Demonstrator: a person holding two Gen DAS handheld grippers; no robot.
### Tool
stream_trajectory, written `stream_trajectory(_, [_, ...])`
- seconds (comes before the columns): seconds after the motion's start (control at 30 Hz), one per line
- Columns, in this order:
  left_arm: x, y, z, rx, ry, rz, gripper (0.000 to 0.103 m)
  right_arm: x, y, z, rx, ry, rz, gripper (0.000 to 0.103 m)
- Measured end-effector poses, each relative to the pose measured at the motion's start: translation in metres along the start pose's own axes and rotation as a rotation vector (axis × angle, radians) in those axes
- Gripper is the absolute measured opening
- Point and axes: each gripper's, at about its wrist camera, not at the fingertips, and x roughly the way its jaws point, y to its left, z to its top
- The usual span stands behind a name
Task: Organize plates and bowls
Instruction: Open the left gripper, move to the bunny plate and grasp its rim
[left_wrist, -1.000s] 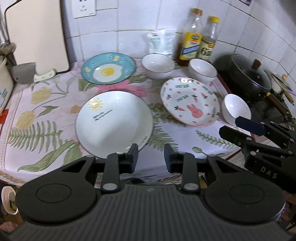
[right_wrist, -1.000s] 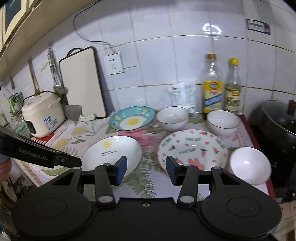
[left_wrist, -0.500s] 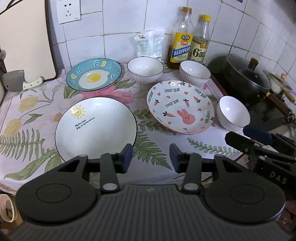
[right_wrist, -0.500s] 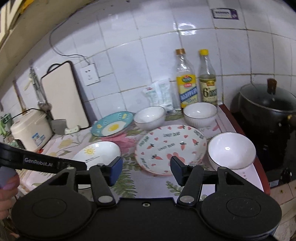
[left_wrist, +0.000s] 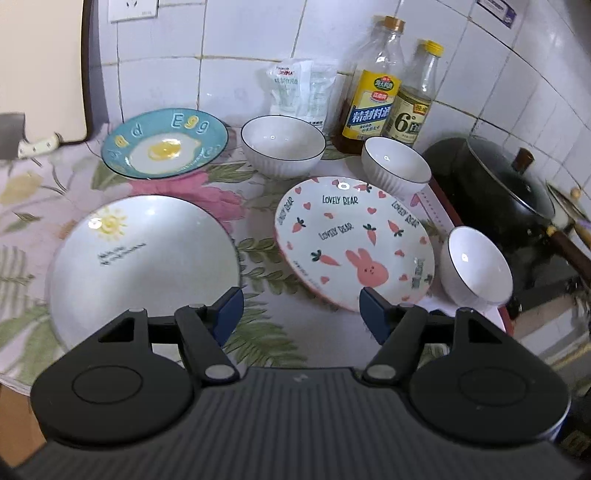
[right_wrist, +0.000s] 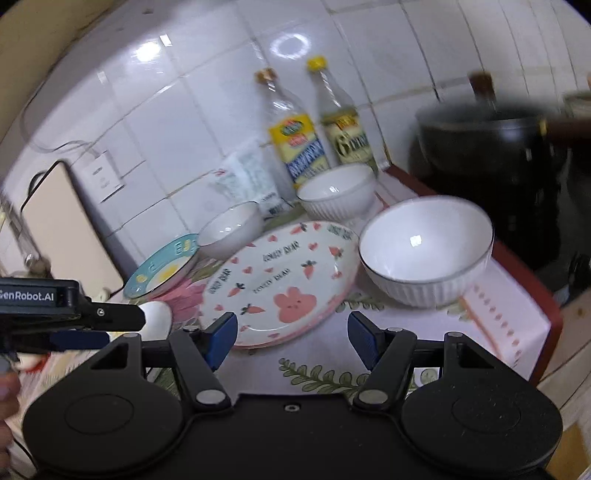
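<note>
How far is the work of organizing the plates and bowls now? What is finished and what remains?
Nothing looks finished: no piece is stacked. The egg plate, sun plate, bunny plate and three white bowls all lie separately on the floral cloth. Nothing is in hand: the left hand-held gripper and right hand-held gripper are opening, empty. All grouping remains.

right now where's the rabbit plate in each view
Left wrist view: the rabbit plate lies right of centre, between the big white plate and a small white bowl.
Right wrist view: the rabbit plate lies at centre, just above the gripper's fingers, with the same bowl to its right.
Shared landmark: the two bottles against the tiled wall behind it.
</note>
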Motion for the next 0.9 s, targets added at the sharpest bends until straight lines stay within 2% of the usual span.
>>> stream_trajectory(0.17, [0.036,-0.007,-0.003,-0.052,0.040,-0.018,0.067,0.025,-0.016,-0.006,0.094,0.018,0.007,0.071])
stream_trajectory(0.23, [0.051,-0.011,-0.004,-0.056,0.057,0.024,0.067,0.033,-0.020,-0.007,0.117,0.043,0.028,0.070])
stream_trajectory(0.3, [0.061,-0.016,-0.006,-0.020,0.059,0.066,0.066,0.041,-0.016,-0.008,0.089,0.070,0.044,0.069])
stream_trajectory(0.5, [0.085,-0.010,-0.001,-0.041,0.083,0.040,0.062,0.049,-0.012,-0.007,0.109,-0.002,0.002,0.067])
stream_trajectory(0.6, [0.093,-0.009,0.003,-0.041,0.084,0.040,0.055,0.053,-0.012,-0.005,0.096,-0.013,-0.020,0.064])
stream_trajectory(0.63, [0.095,-0.010,0.005,-0.039,0.086,0.034,0.049,0.054,-0.012,-0.004,0.098,-0.015,-0.025,0.063])
stream_trajectory(0.73, [0.102,-0.010,0.009,-0.035,0.094,0.027,0.037,0.057,-0.016,-0.002,0.129,-0.018,-0.034,0.054])
stream_trajectory(0.87, [0.106,-0.005,0.010,-0.051,0.093,0.012,0.034,0.062,-0.015,-0.003,0.130,-0.022,-0.075,0.029])
stream_trajectory(0.9, [0.107,-0.004,0.009,-0.044,0.093,0.009,0.031,0.063,-0.015,-0.003,0.123,-0.019,-0.093,0.026])
